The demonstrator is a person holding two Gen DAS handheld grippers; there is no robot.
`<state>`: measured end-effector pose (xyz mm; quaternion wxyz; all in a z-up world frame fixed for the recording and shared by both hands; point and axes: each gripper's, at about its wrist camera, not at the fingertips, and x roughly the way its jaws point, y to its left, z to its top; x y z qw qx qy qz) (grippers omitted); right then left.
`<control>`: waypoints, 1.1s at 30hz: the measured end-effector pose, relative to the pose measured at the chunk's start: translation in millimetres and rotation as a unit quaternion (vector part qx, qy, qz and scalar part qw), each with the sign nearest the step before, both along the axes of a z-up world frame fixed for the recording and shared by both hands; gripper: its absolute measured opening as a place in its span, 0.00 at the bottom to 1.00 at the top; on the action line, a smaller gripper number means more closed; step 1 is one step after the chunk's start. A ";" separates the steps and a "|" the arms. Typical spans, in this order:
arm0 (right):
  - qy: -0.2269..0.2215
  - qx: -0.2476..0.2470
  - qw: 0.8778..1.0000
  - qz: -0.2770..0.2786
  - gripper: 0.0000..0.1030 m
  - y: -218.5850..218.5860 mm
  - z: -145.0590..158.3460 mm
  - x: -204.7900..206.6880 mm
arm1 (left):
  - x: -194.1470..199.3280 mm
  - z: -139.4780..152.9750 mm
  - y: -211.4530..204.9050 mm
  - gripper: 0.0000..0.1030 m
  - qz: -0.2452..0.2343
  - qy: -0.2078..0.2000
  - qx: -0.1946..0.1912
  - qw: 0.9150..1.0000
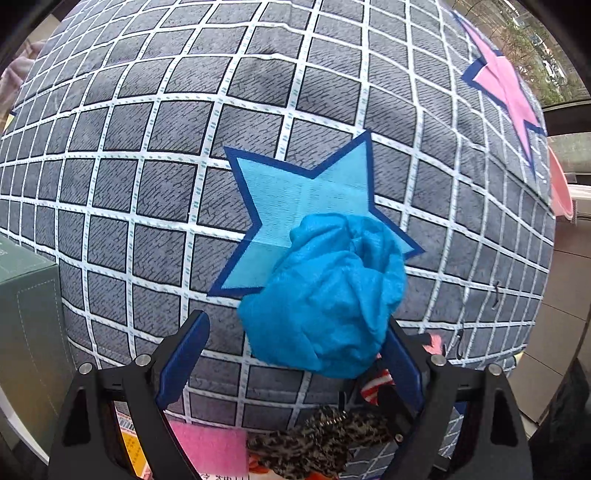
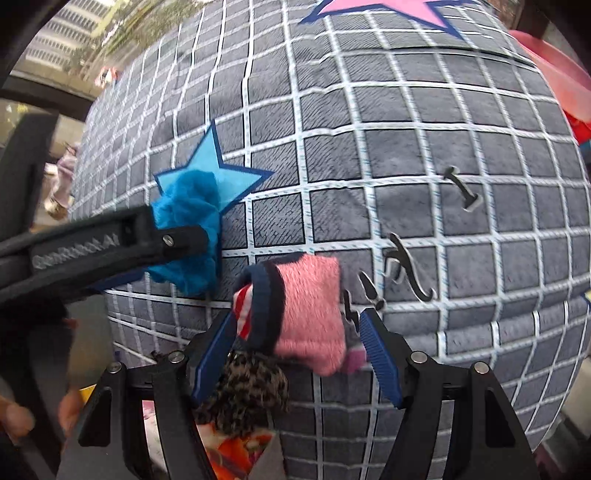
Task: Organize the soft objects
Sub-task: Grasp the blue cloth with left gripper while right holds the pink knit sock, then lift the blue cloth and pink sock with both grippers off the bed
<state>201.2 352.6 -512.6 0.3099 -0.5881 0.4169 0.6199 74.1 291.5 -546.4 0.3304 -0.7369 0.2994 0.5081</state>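
Observation:
A crumpled blue cloth (image 1: 328, 295) rests against a big grey checked cushion (image 1: 184, 147), over its blue star patch (image 1: 303, 192). My left gripper (image 1: 295, 332) is open, its right finger touching the cloth. In the right wrist view the left gripper comes in from the left beside the blue cloth (image 2: 188, 225). My right gripper (image 2: 299, 336) is open around a pink fuzzy sock (image 2: 310, 310) with a navy cuff and red-white stripes, lying against the cushion (image 2: 406, 147). A leopard-print soft item (image 2: 247, 391) lies below it and also shows in the left wrist view (image 1: 321, 439).
A green box (image 1: 26, 314) stands at the left. A pink cloth (image 1: 210, 446) and orange printed items (image 2: 236, 454) lie below the grippers. A pink basin (image 1: 561, 184) sits behind the cushion at the right. A pink star patch (image 2: 388, 11) is on the cushion's top.

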 end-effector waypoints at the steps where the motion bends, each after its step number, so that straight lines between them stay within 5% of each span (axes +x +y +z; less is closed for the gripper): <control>1: -0.009 0.001 1.000 0.003 0.68 -0.2 -3.6 -1.9 | -0.3 -4.0 1.6 0.89 -0.001 0.001 -0.004 1.000; 9: -0.047 0.024 0.998 0.029 0.80 -5.0 -10.7 -18.1 | 5.2 -21.1 12.5 0.96 -0.024 0.018 -0.015 0.999; 13: -0.042 0.014 0.999 0.028 0.98 -4.4 -16.8 -23.5 | 17.2 -26.8 22.5 1.00 -0.063 0.028 -0.037 0.997; 23: -0.062 0.004 0.998 0.030 1.00 -2.4 -21.9 -26.0 | 2.4 -46.3 57.7 1.00 -0.062 -0.005 -0.085 0.994; 26: -0.063 0.015 0.998 0.005 0.85 -3.0 -18.7 -25.6 | -6.8 -58.6 60.8 1.00 -0.050 0.001 -0.080 0.996; 28: -0.062 0.025 0.998 0.009 0.59 -1.6 -13.3 -23.1 | -6.9 -56.0 60.0 0.97 -0.046 0.007 -0.069 0.997; 31: -0.044 0.016 0.999 0.007 0.43 -0.9 -8.8 -18.8 | -2.6 -41.4 63.3 0.70 -0.064 0.027 -0.033 0.997; 32: -0.038 0.015 0.999 0.005 0.41 -1.0 -6.2 -17.0 | -0.9 -34.2 66.4 0.42 -0.078 0.035 -0.019 0.996; 33: -0.035 0.016 0.999 0.004 0.39 -2.0 -3.2 -15.5 | -0.4 -31.1 67.4 0.28 -0.086 0.033 -0.012 0.996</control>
